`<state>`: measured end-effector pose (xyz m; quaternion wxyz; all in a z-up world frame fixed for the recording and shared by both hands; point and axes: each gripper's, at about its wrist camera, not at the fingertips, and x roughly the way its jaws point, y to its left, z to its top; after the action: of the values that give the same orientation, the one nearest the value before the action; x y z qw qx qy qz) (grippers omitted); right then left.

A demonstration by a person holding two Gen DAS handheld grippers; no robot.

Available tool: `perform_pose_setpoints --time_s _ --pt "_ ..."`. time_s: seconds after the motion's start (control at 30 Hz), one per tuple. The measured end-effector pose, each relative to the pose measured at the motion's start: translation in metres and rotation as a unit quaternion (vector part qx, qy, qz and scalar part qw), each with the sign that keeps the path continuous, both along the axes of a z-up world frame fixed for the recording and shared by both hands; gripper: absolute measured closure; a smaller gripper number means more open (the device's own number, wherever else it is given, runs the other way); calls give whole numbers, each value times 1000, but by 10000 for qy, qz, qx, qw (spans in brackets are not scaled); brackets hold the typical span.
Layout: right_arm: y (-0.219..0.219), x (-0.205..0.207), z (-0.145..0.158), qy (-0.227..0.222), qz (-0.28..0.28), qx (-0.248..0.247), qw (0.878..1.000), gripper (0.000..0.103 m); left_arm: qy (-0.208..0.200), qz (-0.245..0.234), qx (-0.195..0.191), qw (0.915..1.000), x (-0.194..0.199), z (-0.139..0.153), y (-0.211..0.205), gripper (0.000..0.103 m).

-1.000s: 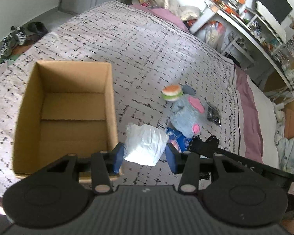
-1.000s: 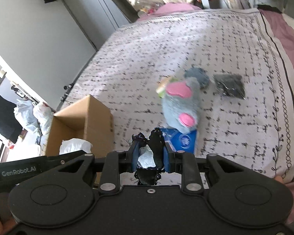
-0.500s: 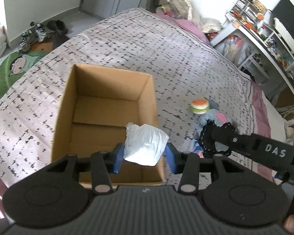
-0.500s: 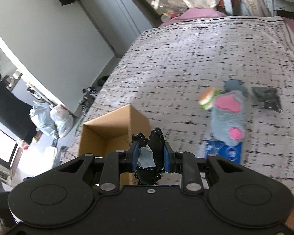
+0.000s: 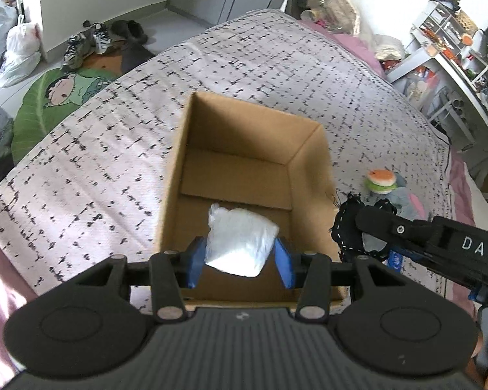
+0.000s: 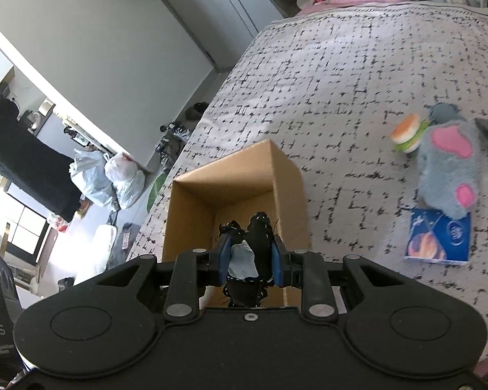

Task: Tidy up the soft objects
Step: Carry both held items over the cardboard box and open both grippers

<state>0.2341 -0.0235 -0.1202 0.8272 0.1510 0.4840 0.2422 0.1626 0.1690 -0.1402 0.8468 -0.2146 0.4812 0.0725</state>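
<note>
- above the cardboard box [image 5: 244,149], the left tool [image 5: 240,256] grips a white packet [image 5: 239,247] directly over its opening.
- beside it, the right tool [image 6: 249,256] pinches a black pouch [image 6: 258,243] nearer the box's rim.

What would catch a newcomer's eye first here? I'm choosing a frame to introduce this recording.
Probably the open cardboard box in the middle of the patterned bedspread, with the left gripper holding a white plastic-wrapped bundle over it. Next, the right gripper clamping a black fabric piece, and the grey-and-pink plush toy beside a toy burger.
</note>
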Motion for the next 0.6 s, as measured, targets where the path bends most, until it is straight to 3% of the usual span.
perform_pose_setpoints --time_s 0.27,0.43,0.47,0.57,0.6 --pt "12 -1 -8 144 72 72 9998 77 61 120 10 9999 -5 0 10 54" --pt "13 1 -14 308 35 33 9995 72 34 110 -22 9999 -5 4 11 54" --pt "12 1 -14 342 45 58 9994 70 43 108 -17 9999 -5 4 11 54" --pt "7 -1 -9 322 54 102 9994 50 68 92 -36 9999 -4 5 9 53" --pt "4 -2 -7 267 28 84 9996 49 69 87 -58 9999 -4 5 9 53"
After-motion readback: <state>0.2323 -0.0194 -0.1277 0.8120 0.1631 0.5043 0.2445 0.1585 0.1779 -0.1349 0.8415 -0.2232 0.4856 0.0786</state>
